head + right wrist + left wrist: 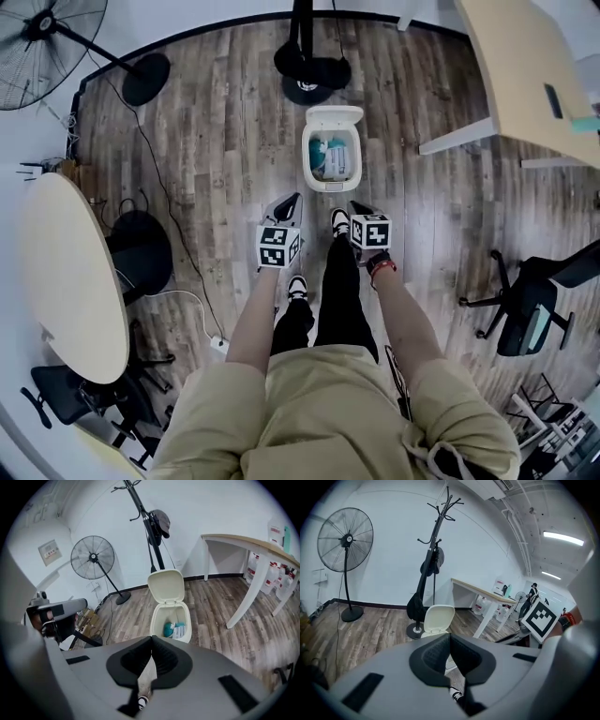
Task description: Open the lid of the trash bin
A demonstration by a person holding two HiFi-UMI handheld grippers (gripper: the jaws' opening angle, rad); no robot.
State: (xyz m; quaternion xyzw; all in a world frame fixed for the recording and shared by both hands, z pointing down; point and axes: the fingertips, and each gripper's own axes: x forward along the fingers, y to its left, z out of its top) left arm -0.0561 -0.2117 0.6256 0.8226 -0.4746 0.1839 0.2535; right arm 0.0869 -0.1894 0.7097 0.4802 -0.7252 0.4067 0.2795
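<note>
Bin: white bin (pixel 330 185) stands on the wood floor (pixel 216 141), straight ahead of the person, near the base of a coat rack (pixel 307 73).
Lid: lid (pixel 334 115) is up, hinged at the far rim and leaning back. The right gripper view shows it (pixel 166 587) upright above the open mouth.
Contents: teal and white litter (pixel 172 629) lies inside the bin (pixel 159 618). Nothing more can be made out.
Left gripper: left gripper (pixel 289 202) is held low and short of the bin, touching nothing. In its own view (pixel 450 635) the pads are pressed together with nothing between them. Only the lid (pixel 438 619) shows above the jaws there.
Right gripper: right gripper (pixel 357 207) sits beside the left one, just short of the bin's near wall and clear of it. In its own view (pixel 152 639) the pads meet at the tips and hold nothing.
Surroundings: fan (pixel 37 42) far left and table (pixel 525 75) to the right, both well apart from the bin.
Step in hand: judged complete. The lid is open and rests unsupported, and neither gripper bears on it.
Next move: judged to need no further contact with the lid. Both grippers could draw away, staying clear of the near rim so the bin is not knocked.
Risk: a bump to the bin could drop the lid forward.
</note>
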